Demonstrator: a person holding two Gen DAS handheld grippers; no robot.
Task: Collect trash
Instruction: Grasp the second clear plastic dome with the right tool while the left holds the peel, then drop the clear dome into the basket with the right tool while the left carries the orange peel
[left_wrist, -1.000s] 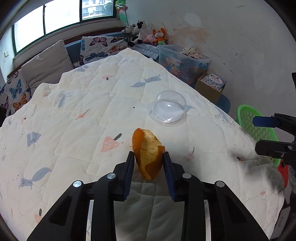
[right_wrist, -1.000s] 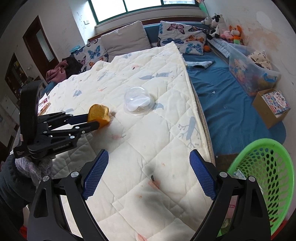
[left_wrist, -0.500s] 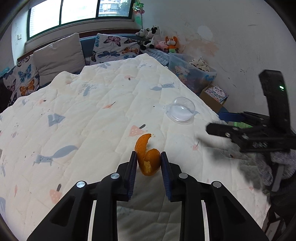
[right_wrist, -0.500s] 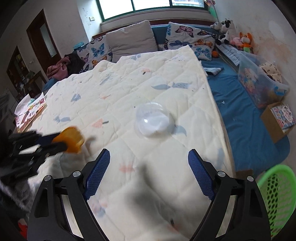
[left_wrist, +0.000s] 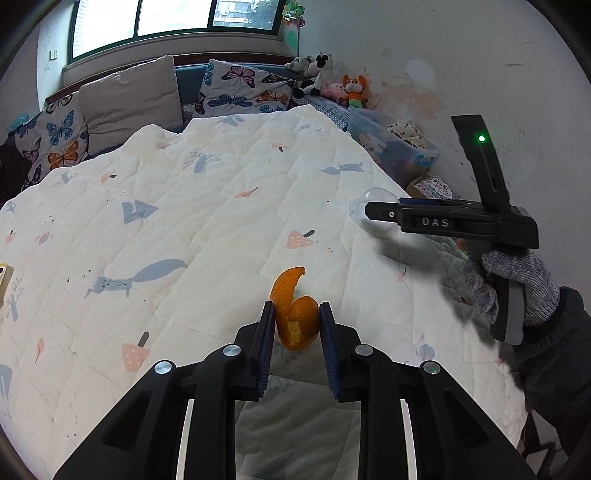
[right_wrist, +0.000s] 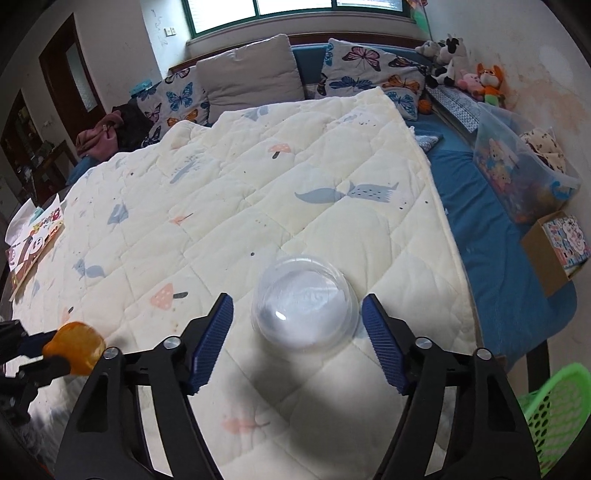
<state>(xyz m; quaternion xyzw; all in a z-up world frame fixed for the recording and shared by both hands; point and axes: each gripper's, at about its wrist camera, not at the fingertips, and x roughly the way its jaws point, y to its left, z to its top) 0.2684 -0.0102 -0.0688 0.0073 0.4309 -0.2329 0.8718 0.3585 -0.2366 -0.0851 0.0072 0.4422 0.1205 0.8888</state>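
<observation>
Left tongs (left_wrist: 296, 325) pinch a curl of orange peel (left_wrist: 295, 315) above the quilt (left_wrist: 184, 229), so one scrap is collected but not yet binned; "DAS" reads on the other tool. Right tongs (right_wrist: 297, 332), half open and just closing, straddle without touching a clear plastic dome lid (right_wrist: 304, 302) lying on the quilt, with the green basket (right_wrist: 554, 406) waiting nearby.

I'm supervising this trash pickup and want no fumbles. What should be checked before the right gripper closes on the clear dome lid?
1. Clear dome lid between the right gripper pads: ok; its jaws have just been closing.
2. Pads touching the lid: not ok, gaps both sides.
3. Orange peel clamped in the left gripper: ok.
4. Green basket in view: ok.
5. Lid empty: cannot tell.
</observation>
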